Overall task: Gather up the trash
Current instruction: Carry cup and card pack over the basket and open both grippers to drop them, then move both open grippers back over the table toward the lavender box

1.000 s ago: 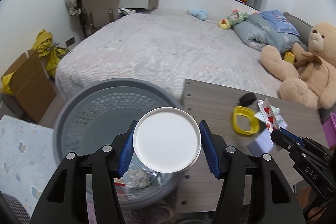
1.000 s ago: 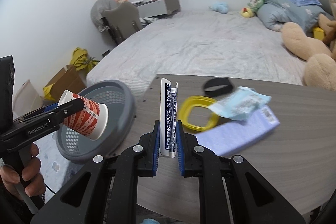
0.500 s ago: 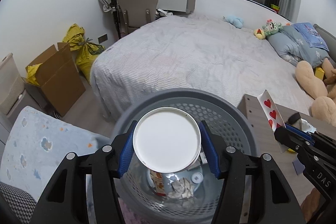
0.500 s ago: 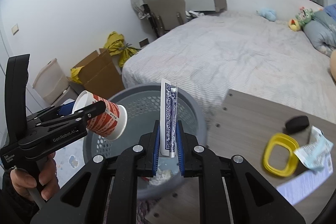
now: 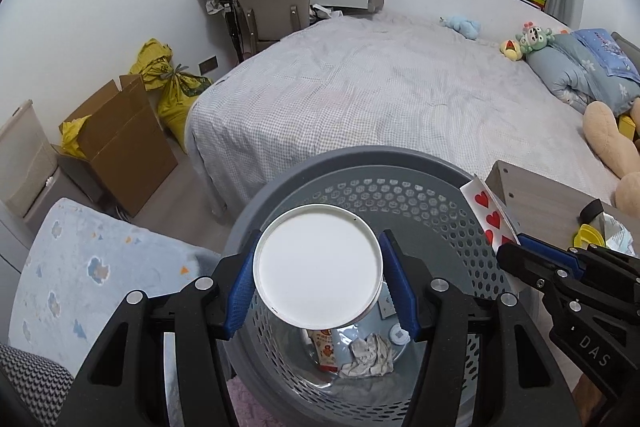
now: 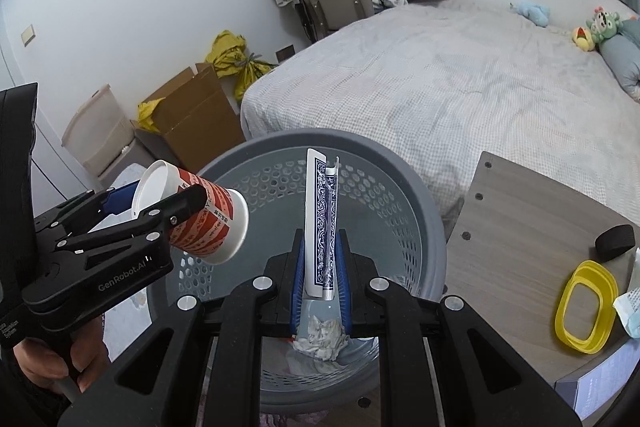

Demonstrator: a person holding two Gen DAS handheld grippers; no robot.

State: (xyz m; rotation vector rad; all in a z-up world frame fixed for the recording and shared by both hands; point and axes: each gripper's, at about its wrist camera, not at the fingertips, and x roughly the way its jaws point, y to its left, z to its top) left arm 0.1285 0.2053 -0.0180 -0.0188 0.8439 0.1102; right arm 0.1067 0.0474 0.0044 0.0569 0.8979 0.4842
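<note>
Over the grey perforated trash basket (image 6: pixel 420 211), the left gripper (image 6: pixel 188 203) pinches a red-and-white paper cup (image 6: pixel 208 223) pointing base-first toward three o'clock, the right gripper (image 6: pixel 322 267) clamps an upright playing card (image 6: pixel 320 227), both carried off the table (image 6: pixel 532 223) a second ago.

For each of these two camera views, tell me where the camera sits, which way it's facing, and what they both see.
Left wrist: sits on the left gripper, looking down past its blue jaws, shut on a paper cup, into the grey basket; the right gripper enters at right.
Right wrist: sits on the right gripper, jaws shut on a playing card, aimed into the same basket; the left gripper and a hand show at left.
Shared: basket, crumpled paper inside, bed, table.
</note>
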